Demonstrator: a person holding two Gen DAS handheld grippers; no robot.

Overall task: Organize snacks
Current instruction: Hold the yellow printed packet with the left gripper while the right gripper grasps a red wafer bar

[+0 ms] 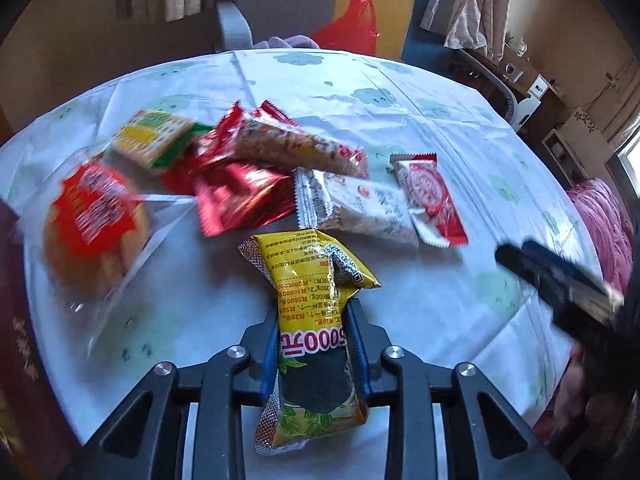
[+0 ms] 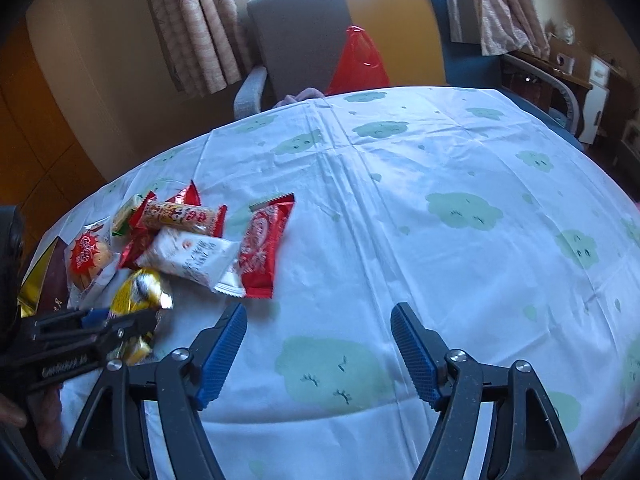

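My left gripper (image 1: 316, 312) is shut on a yellow snack packet (image 1: 316, 280), held just above the table; it also shows in the right wrist view (image 2: 138, 294). Beyond it lies a pile of snacks: a bun in a clear bag (image 1: 92, 232), a green and yellow cracker pack (image 1: 150, 138), red foil packs (image 1: 240, 192), a long speckled pack (image 1: 296, 146), a white pack (image 1: 360, 208) and a red and white pack (image 1: 430, 196). My right gripper (image 2: 318, 324) is open and empty over bare tablecloth, to the right of the pile (image 2: 188, 240).
The table wears a white cloth with green clouds (image 2: 440, 208). A chair (image 2: 304, 36) with a red plastic bag (image 2: 360, 60) stands at the far edge. A dark red and gold box (image 2: 44, 280) lies at the left edge of the table.
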